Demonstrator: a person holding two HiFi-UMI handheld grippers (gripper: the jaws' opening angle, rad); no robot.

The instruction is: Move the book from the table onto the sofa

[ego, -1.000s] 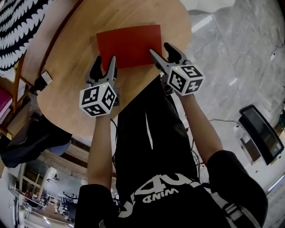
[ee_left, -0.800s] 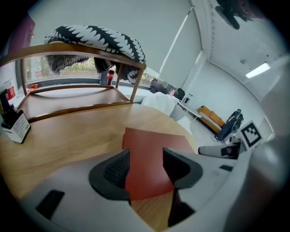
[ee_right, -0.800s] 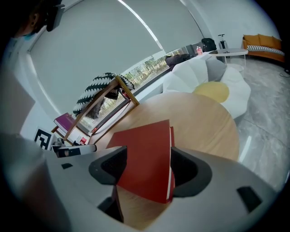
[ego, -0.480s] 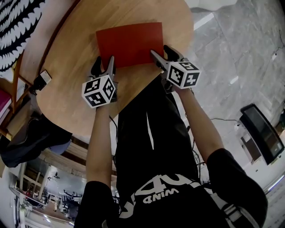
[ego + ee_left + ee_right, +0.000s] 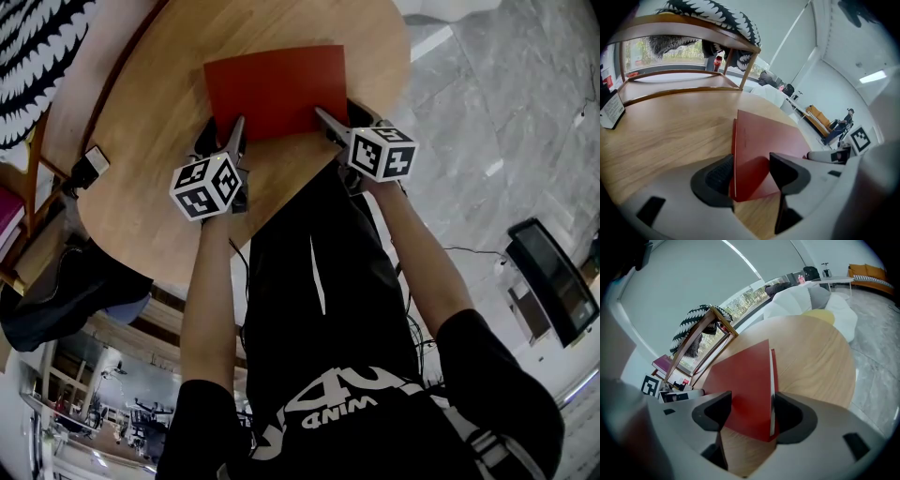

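Fingers of my left gripper, just opened wider, and right gripper stand spread astride near corners of the thin red book, so next I clamp and lift.

Book on table; left claw astride near-left corner, right claw near-right.

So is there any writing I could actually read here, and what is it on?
"WIND", it seems: white print on the person's black shirt, seen upside down; the larger letters by it are unreadable.
Red book: a faint line on the cover, too small to read.
White card: print blurred.
Bottle: red label, too small to read.
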